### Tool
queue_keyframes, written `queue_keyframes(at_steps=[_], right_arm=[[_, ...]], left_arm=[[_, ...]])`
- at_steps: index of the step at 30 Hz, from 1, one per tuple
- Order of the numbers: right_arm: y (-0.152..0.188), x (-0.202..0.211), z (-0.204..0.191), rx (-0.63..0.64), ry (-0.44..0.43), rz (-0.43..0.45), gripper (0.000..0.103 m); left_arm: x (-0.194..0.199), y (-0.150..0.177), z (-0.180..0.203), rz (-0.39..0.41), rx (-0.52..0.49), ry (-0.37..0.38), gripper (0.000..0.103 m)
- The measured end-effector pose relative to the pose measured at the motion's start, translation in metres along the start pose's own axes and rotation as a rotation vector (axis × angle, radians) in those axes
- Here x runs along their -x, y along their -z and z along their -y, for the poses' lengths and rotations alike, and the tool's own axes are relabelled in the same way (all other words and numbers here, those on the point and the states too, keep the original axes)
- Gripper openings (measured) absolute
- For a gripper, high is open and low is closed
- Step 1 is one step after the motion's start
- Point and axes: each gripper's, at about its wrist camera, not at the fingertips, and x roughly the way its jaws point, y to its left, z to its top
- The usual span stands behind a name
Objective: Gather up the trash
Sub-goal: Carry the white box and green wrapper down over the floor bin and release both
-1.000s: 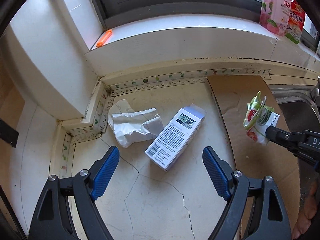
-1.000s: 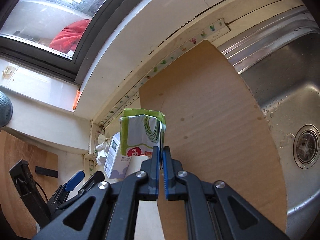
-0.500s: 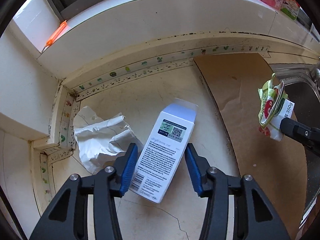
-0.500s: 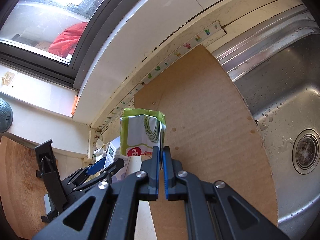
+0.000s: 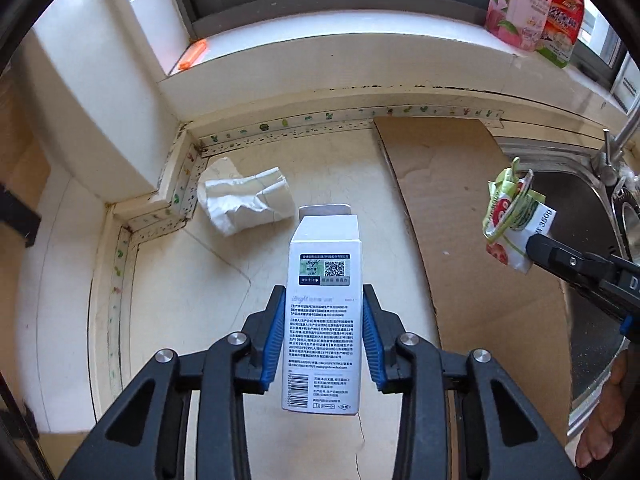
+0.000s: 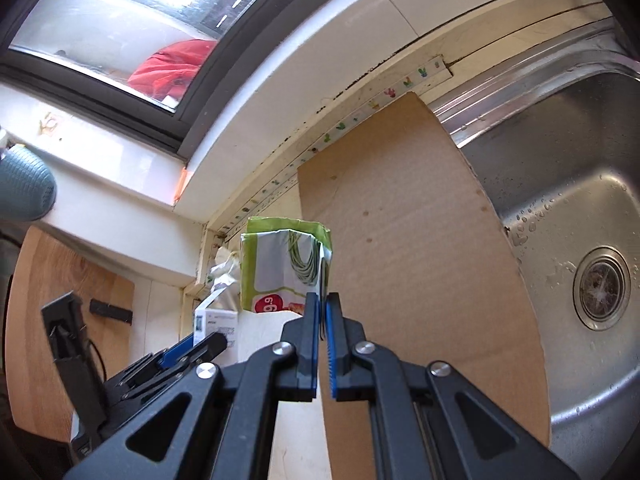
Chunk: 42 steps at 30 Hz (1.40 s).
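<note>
In the left wrist view, a white box (image 5: 323,308) at frame centre is clamped by the left hand-held gripper (image 5: 323,336), whose jaws have just been closing; crumpled paper (image 5: 244,204) lies on the surface (image 5: 168,280) upper left. In the right wrist view, a flattened green carton (image 6: 280,268) is pinched at centre by the fully closed right hand-held gripper (image 6: 323,312); the sink (image 6: 560,184) at right holds only droplets.

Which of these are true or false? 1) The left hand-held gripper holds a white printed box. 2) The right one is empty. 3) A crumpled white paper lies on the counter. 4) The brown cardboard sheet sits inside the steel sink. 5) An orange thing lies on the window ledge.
1) True: the left hand-held gripper, whose jaws have just been closing, clamps the white printed cardboard box.
2) False: the right hand-held gripper is shut on a crumpled green and white food wrapper.
3) True: the crumpled white paper lies near the counter corner.
4) False: the brown cardboard sheet lies on the counter beside the steel sink.
5) True: the small orange thing lies there.
</note>
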Motion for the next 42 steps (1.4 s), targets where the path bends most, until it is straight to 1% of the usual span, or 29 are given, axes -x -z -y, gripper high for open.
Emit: queue_keyframes(at_steps=[5,7,11,13,16,18,23,28,32,34,38,40,42], right_arm=[[0.045,0.048,-0.006,0.013,0.002,0.054,0.003],[0.069,0.071,-0.007,0.019,0.01,0.079,0.003],[0.12,0.112,-0.009,0.027,0.021,0.11,0.003],[0.143,0.133,-0.011,0.039,0.024,0.129,0.003],[0.18,0.165,-0.013,0.061,0.026,0.16,0.003],[0.205,0.185,-0.014,0.076,0.036,0.174,0.003],[0.263,0.221,-0.011,0.128,0.073,0.17,0.003],[0.316,0.234,0.0,0.183,0.113,0.108,0.003],[0.353,0.226,0.02,0.201,0.155,0.014,0.003],[0.369,0.219,0.031,0.206,0.177,-0.032,0.003],[0.395,0.198,0.06,0.195,0.234,-0.116,0.003],[0.406,0.185,0.078,0.183,0.261,-0.157,0.003],[0.416,0.171,0.094,0.169,0.287,-0.195,0.003]], left_arm=[[0.078,0.063,0.011,0.086,-0.004,0.026,0.034],[0.107,0.091,0.014,0.123,-0.003,0.038,0.034],[0.152,0.139,0.02,0.173,0.0,0.056,0.034],[0.171,0.164,0.025,0.204,-0.007,0.057,0.034],[0.195,0.204,0.032,0.237,-0.005,0.099,0.034],[0.208,0.232,0.039,0.254,-0.011,0.114,0.034],[0.229,0.307,0.052,0.245,0.003,0.157,0.034],[0.227,0.373,0.054,0.201,0.052,0.207,0.034],[0.212,0.417,0.063,0.143,0.038,0.2,0.034],[0.197,0.438,0.069,0.096,0.026,0.196,0.034],[0.159,0.473,0.078,-0.01,0.038,0.216,0.034],[0.133,0.488,0.082,-0.072,0.057,0.24,0.034],[0.109,0.501,0.086,-0.118,0.067,0.239,0.034]])
